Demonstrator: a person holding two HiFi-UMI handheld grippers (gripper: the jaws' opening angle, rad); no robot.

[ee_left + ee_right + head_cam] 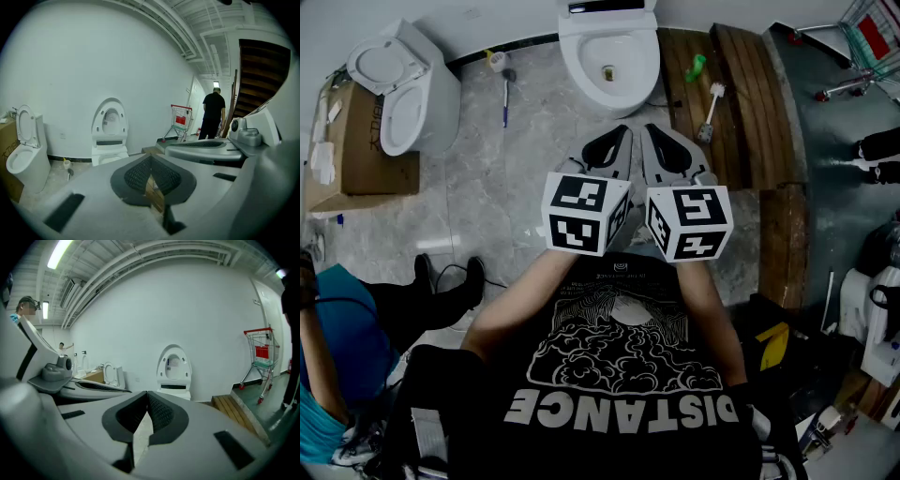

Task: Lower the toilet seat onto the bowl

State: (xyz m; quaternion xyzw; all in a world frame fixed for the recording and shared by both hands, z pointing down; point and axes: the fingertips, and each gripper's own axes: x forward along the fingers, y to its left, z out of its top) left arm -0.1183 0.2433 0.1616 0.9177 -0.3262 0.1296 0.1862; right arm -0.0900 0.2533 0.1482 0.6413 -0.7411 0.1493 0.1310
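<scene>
While both hand-held tools are kept side by side in front of the person's black printed T-shirt (619,375), the left gripper (620,139) has its dark ribbed jaws pressed together with nothing between them, and the right gripper (653,139) is closed and empty in the same way. Their tips point slightly downward over the grey marble-pattern floor (516,178), well apart from the white ceramic toilet bowl (609,61) ahead. The white oval toilet seat (111,121) is raised: it stands upright behind the bowl, close to the white wall (93,65), and is not touched by any gripper. Left of the bowl a blue-handled toilet brush (506,94) lies on the floor. Farther left, a second white toilet (398,89) stands beside a brown cardboard box (366,155). On the right there is a dark wooden slatted platform (741,94) with a white brush (711,108) on it. Beyond it, a red shopping cart (181,119) and a standing person in black clothes (213,115) are seen.
</scene>
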